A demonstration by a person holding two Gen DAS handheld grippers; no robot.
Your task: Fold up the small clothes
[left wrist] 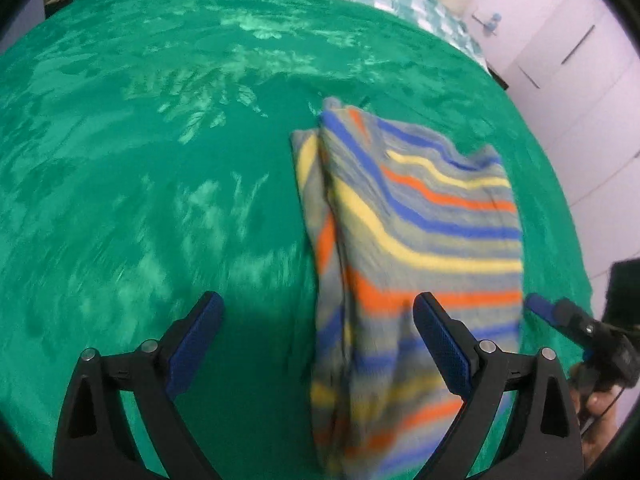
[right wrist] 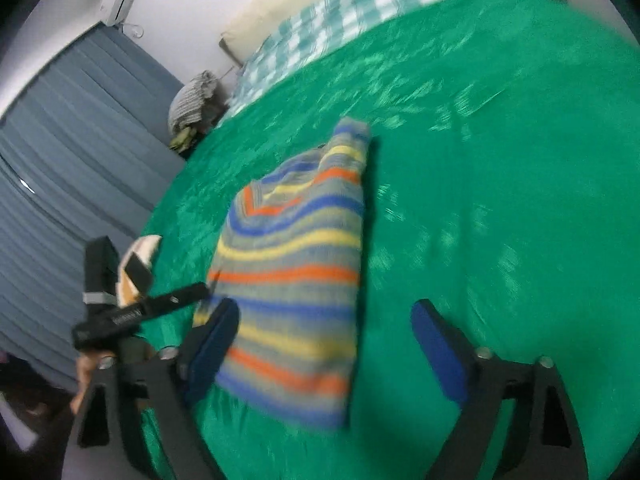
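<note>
Both grippers are held open above the bed.
Nothing is grasped by the left gripper (left wrist: 318,312) or right gripper (right wrist: 324,318); the folded striped garment (right wrist: 292,268) is laid on the green blanket (right wrist: 500,160).

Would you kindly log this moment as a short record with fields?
surface: green bedspread
garment: striped top, partly folded, lying on the bedspread
left tool: open, holding nothing; one finger over the top's near part
right tool: open, holding nothing; the top's near end lies between its fingers
background: checked sheet, grey curtain
</note>
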